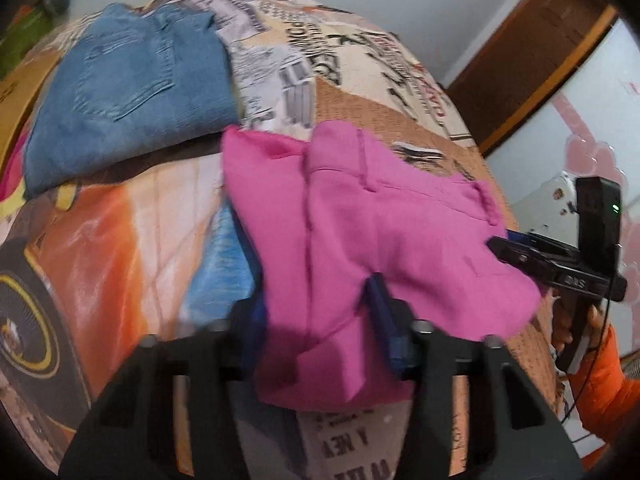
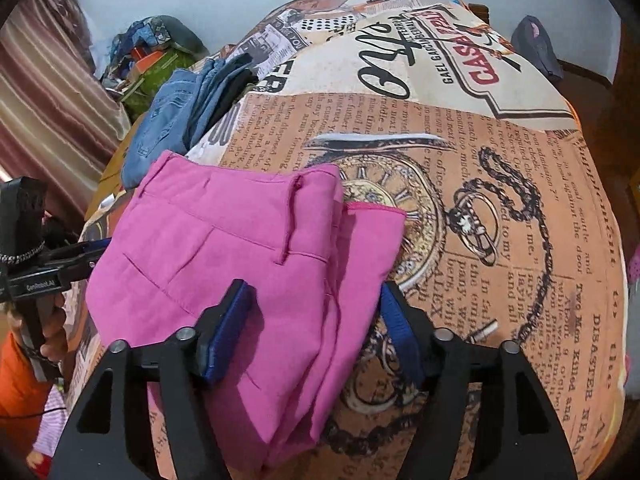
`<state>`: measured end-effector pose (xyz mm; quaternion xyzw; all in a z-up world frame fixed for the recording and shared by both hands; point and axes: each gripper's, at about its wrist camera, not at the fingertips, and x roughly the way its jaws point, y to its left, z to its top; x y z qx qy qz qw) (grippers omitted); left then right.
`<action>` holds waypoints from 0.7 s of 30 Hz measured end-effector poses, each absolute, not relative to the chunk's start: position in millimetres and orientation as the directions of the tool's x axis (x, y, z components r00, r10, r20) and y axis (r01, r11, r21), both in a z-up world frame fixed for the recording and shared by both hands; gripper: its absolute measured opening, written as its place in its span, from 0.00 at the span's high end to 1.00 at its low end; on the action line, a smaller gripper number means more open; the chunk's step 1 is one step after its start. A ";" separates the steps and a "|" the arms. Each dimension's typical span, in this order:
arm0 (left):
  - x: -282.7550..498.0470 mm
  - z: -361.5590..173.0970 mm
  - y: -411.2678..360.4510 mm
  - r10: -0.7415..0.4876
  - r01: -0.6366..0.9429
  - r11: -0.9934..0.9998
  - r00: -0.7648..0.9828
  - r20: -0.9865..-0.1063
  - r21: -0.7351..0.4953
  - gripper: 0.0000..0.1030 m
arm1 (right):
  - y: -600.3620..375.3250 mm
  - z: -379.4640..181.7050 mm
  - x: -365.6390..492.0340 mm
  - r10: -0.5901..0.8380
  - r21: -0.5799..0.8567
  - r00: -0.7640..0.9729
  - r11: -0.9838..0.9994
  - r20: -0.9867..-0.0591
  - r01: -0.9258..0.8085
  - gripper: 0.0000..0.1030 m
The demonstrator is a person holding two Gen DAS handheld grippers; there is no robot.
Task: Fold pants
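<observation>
The pink pants (image 1: 360, 216) lie folded into a compact bundle on the printed bedspread (image 1: 360, 80); they also show in the right wrist view (image 2: 240, 248). My left gripper (image 1: 320, 308) has its blue-padded fingers spread, with the near edge of the pink pants between them. My right gripper (image 2: 316, 320) also stands wide, its fingers either side of the pants' near corner, one pad (image 2: 228, 328) resting on top of the cloth. The right gripper shows from the side in the left wrist view (image 1: 516, 252), at the pants' right edge.
Folded blue jeans (image 1: 132, 92) lie at the far left of the bed, also in the right wrist view (image 2: 176, 120). A wooden door frame (image 1: 532, 64) and a wall stand to the right. Clutter (image 2: 152, 60) and a striped curtain (image 2: 44, 100) sit beyond the bed's far left.
</observation>
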<state>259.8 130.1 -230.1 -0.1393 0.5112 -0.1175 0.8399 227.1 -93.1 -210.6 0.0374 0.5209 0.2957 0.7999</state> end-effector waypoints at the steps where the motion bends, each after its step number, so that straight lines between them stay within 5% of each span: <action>1: 260.9 -228.9 127.6 -0.354 0.069 0.930 0.446 -0.822 -0.362 0.76 | -92.8 -210.0 227.0 0.522 0.377 0.280 0.817 -0.806 -0.437 0.53; 10: 257.6 -204.7 111.9 -0.263 0.118 0.964 0.503 -0.823 -0.237 0.90 | -91.5 -194.9 225.9 0.515 0.333 0.334 0.817 -0.790 -0.471 0.83; 21: 252.6 -145.0 131.1 -0.204 0.108 0.978 0.641 -0.740 -0.175 0.91 | -71.5 -142.4 226.2 0.533 0.262 0.435 0.799 -0.726 -0.542 0.86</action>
